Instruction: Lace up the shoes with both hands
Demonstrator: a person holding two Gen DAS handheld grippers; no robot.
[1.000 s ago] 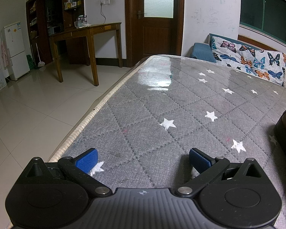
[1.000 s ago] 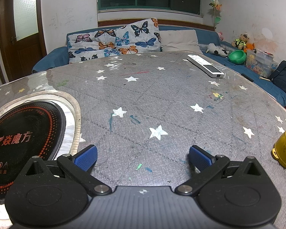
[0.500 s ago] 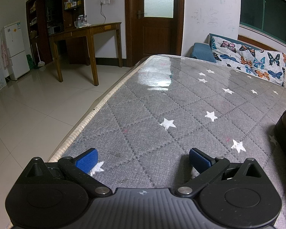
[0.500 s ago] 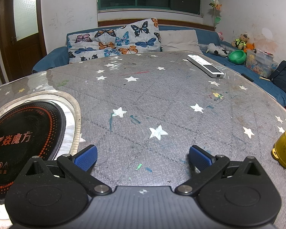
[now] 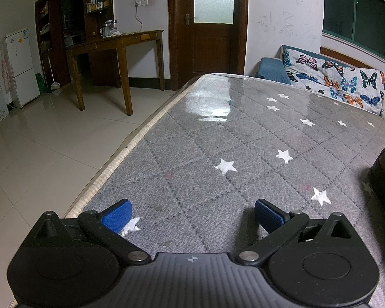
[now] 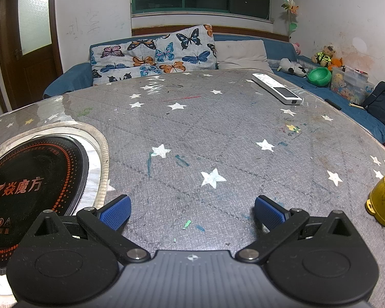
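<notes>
While unmoved, left gripper (image 5: 192,214) agape, right gripper (image 6: 192,211) agape

dim indoor light, glare on the table cover (image 5: 213,102), fisheye-bent edges, sharp focus

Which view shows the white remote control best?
The right wrist view: the remote control lies in full sight on the far right part of the star-patterned table. The left wrist view does not show it at all; it looks toward the door side.
</notes>
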